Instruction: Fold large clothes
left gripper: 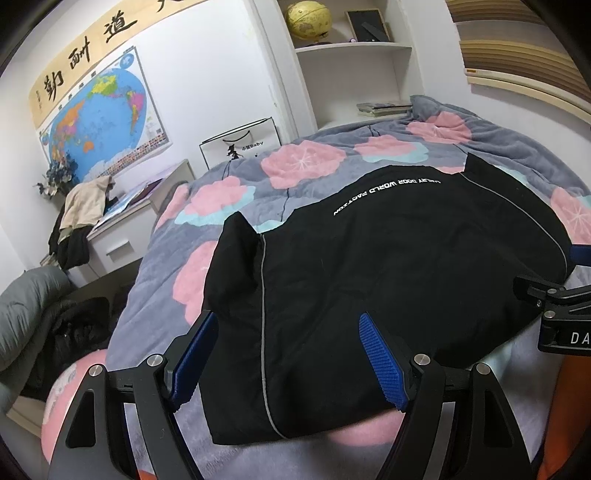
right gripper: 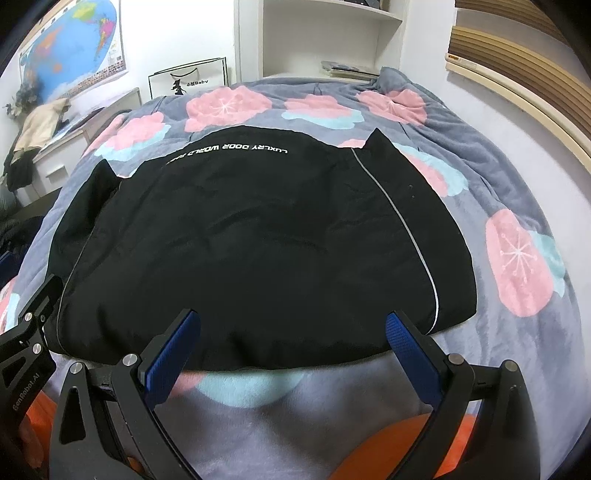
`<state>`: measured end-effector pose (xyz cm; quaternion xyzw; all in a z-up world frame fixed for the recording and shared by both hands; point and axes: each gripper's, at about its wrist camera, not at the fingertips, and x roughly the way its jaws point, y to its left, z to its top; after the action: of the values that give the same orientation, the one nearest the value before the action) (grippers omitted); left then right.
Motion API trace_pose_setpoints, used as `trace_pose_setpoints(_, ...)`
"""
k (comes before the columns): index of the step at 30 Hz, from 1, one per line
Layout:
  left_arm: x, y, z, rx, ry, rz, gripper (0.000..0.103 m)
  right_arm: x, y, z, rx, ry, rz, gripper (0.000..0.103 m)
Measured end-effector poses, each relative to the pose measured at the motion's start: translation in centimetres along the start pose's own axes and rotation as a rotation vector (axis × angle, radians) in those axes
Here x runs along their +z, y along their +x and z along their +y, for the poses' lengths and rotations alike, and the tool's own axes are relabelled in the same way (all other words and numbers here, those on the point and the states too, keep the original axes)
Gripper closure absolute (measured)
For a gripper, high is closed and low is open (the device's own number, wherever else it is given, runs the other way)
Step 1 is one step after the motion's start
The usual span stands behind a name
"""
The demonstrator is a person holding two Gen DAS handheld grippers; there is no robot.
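White walls; world map poster [left gripper: 107, 118] under a calligraphy scroll [left gripper: 92, 55]. Bed with grey floral blanket [left gripper: 303, 162] fills the room — white desk [left gripper: 122, 236] beside it, clothes heaped on a chair [left gripper: 77, 218]. Built-in white shelves [left gripper: 354, 48] hold a yellow globe [left gripper: 308, 18]; paper bag [left gripper: 240, 144] against the wall. Slatted headboard [right gripper: 517, 85] at right.

black jacket [right gripper: 258, 240], grey blanket [right gripper: 498, 177] with pink flowers

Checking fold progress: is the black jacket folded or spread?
Partly folded: the black jacket lies flat on the floral blanket, sleeves tucked out of sight.
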<state>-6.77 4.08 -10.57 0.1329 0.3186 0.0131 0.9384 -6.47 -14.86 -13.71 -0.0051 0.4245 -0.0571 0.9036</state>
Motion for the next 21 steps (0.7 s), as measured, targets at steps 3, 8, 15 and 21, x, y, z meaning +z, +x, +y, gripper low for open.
trace_pose_setpoints(3, -0.01, 0.13, 0.11, 0.001, -0.002, 0.004, 0.023, -0.03, 0.13, 0.10, 0.001, 0.002, 0.008, 0.002)
trace_pose_setpoints(8, 0.04, 0.31, 0.30, 0.006, -0.011, 0.014, 0.023, -0.09, 0.38, 0.23, 0.004, 0.005, 0.020, 0.002)
trace_pose_setpoints(15, 0.03, 0.62, 0.66, -0.003, -0.029, 0.036, 0.023, -0.16, 0.63, 0.43, 0.005, 0.004, 0.031, 0.002)
trace_pose_setpoints(21, -0.05, 0.58, 0.48, -0.009, -0.018, 0.040, 0.023, -0.16, 0.89, 0.25, 0.011, 0.014, 0.044, 0.002)
